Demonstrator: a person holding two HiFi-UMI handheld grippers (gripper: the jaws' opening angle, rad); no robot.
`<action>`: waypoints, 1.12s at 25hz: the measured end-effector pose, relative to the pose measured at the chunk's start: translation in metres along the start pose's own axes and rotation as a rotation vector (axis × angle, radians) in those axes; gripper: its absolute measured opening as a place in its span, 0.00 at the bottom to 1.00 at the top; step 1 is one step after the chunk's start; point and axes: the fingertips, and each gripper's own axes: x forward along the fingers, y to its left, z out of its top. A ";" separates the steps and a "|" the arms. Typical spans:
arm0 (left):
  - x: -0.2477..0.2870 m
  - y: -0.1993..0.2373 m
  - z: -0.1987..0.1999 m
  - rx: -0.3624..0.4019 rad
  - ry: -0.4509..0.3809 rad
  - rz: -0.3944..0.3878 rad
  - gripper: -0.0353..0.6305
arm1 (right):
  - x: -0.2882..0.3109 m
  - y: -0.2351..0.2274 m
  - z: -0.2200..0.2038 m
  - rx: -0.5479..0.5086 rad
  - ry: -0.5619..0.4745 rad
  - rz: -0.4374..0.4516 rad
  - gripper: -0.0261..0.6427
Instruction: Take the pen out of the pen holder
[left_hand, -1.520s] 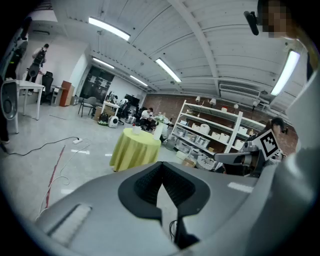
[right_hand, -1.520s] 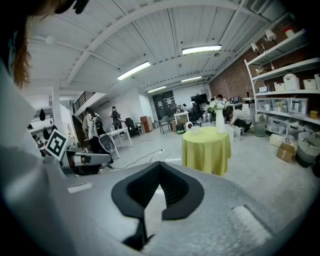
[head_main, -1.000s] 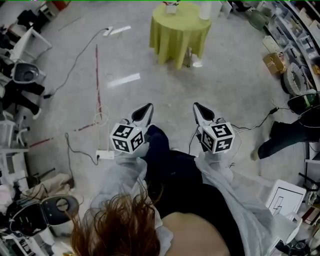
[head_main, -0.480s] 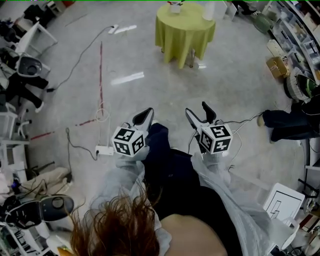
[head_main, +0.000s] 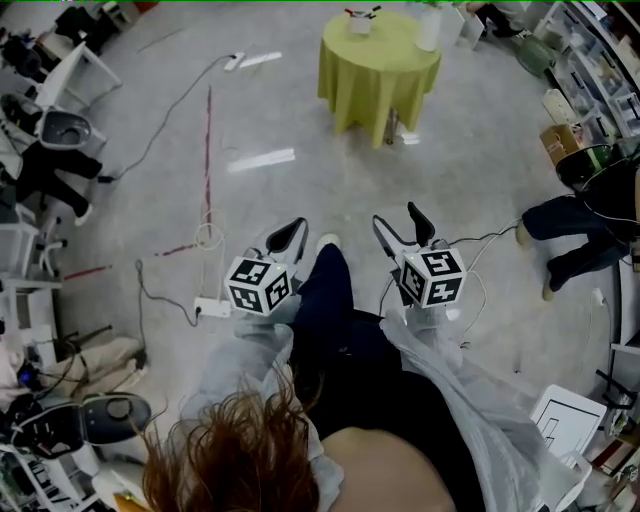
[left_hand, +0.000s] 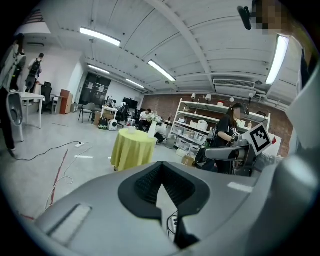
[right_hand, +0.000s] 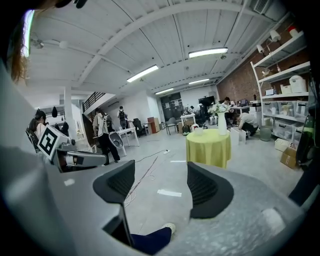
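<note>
My left tongs (head_main: 290, 232) are clenched shut on nothing. My right tongs (head_main: 402, 224) are opening up, nothing between them either. The pen holder (head_main: 360, 22), pen (head_main: 366, 11) sticking out, sits on the far worktop (head_main: 390, 45) with the yellow-green cloth, well apart from both.

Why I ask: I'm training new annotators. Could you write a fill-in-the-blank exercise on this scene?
1. The pen holder stands on a round ___ draped in a yellow-green cloth.
2. The left gripper has its jaws ___, with nothing between them.
3. The white power strip lies on the ___.
Missing words: table; shut; floor.
</note>
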 end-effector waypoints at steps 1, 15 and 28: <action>0.005 0.004 0.003 -0.001 0.001 0.004 0.08 | 0.004 -0.004 0.003 0.000 0.000 -0.002 0.52; 0.102 0.090 0.098 0.049 -0.034 -0.013 0.08 | 0.103 -0.068 0.092 -0.006 -0.056 -0.065 0.52; 0.165 0.156 0.139 0.053 -0.020 -0.067 0.08 | 0.181 -0.095 0.128 0.004 -0.054 -0.117 0.52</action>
